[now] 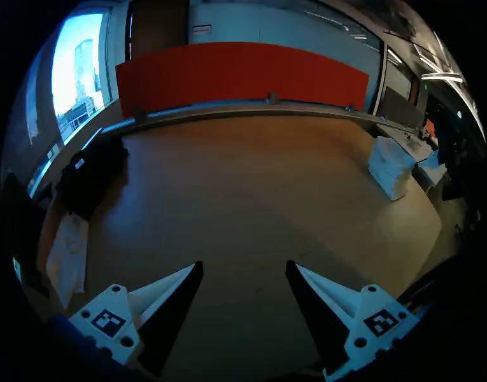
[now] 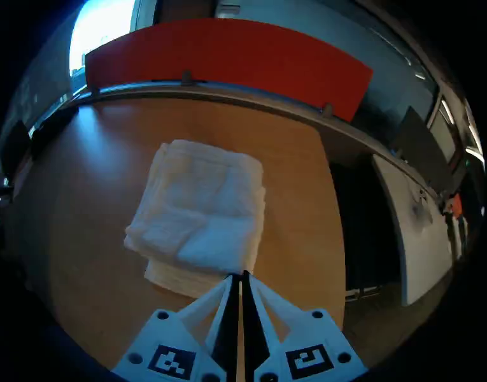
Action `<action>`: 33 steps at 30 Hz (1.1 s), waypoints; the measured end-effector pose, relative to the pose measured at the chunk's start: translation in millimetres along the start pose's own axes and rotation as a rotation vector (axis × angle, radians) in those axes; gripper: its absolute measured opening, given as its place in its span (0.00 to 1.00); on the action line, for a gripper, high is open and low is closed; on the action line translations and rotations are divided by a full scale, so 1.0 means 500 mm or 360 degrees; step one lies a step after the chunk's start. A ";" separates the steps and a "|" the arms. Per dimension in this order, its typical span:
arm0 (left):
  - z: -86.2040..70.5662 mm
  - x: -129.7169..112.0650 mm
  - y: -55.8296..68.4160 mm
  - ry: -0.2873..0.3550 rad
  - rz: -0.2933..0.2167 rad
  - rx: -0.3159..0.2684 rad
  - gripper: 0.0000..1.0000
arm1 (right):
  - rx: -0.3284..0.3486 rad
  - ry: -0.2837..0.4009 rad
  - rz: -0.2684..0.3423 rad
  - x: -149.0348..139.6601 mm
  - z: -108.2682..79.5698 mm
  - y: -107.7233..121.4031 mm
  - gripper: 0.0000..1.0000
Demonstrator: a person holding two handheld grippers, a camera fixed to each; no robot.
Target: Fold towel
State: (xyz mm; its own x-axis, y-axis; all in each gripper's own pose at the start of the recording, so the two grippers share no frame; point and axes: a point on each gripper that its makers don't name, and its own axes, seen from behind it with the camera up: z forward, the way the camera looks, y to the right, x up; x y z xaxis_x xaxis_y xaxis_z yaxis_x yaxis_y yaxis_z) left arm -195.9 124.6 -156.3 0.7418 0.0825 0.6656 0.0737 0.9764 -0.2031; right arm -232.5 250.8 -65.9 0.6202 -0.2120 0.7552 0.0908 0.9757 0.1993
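Note:
A stack of folded white towels lies on the wooden table in the right gripper view. My right gripper is shut, its tips at the stack's near edge; I see no cloth between the fingers. In the left gripper view, the same white stack sits far off at the table's right edge. My left gripper hangs open over bare wood, with nothing between its fingers.
A red partition runs along the table's far edge. At the left edge sit a black bag and a loose white cloth. Right of the table are a gap and a white desk.

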 end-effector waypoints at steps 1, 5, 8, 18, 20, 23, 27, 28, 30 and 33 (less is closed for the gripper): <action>0.000 -0.001 0.000 -0.0001 -0.0001 0.0000 0.97 | -0.0001 0.0003 0.0001 0.002 0.000 0.000 0.03; 0.001 -0.002 -0.001 -0.0004 -0.0001 -0.0001 0.97 | -0.0006 0.0004 0.0001 0.006 0.001 0.003 0.03; 0.001 -0.001 0.000 -0.0002 0.0001 -0.0001 0.97 | -0.0011 -0.0001 -0.0002 0.006 0.002 0.005 0.03; 0.000 -0.002 0.001 0.0001 -0.0006 -0.0001 0.97 | -0.0064 0.0037 0.0007 0.011 -0.005 0.011 0.39; 0.001 -0.002 0.001 0.0001 -0.0007 -0.0001 0.96 | -0.0076 0.0041 0.0007 0.012 -0.008 0.013 0.55; 0.001 -0.002 0.001 0.0002 -0.0008 -0.0002 0.96 | -0.0090 0.0049 0.0009 0.013 -0.011 0.013 0.69; 0.000 0.000 0.003 0.0006 -0.0007 -0.0006 0.97 | -0.0101 0.0061 0.0023 0.016 -0.015 0.013 0.79; 0.000 0.000 0.003 0.0007 -0.0006 -0.0007 0.97 | -0.0101 0.0064 0.0027 0.017 -0.015 0.012 0.79; 0.000 0.002 0.003 0.0009 -0.0005 -0.0007 0.97 | -0.0100 0.0070 0.0035 0.019 -0.017 0.010 0.80; -0.001 0.003 0.003 0.0012 -0.0005 -0.0009 0.97 | -0.0097 0.0082 0.0048 0.024 -0.018 0.007 0.80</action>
State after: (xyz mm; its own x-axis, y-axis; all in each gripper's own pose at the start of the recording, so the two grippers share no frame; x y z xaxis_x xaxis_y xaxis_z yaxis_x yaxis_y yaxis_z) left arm -194.3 125.9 -156.1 0.7466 0.0778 0.6607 0.0797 0.9755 -0.2050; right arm -217.8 252.3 -61.8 0.6626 -0.1808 0.7268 0.1176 0.9835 0.1375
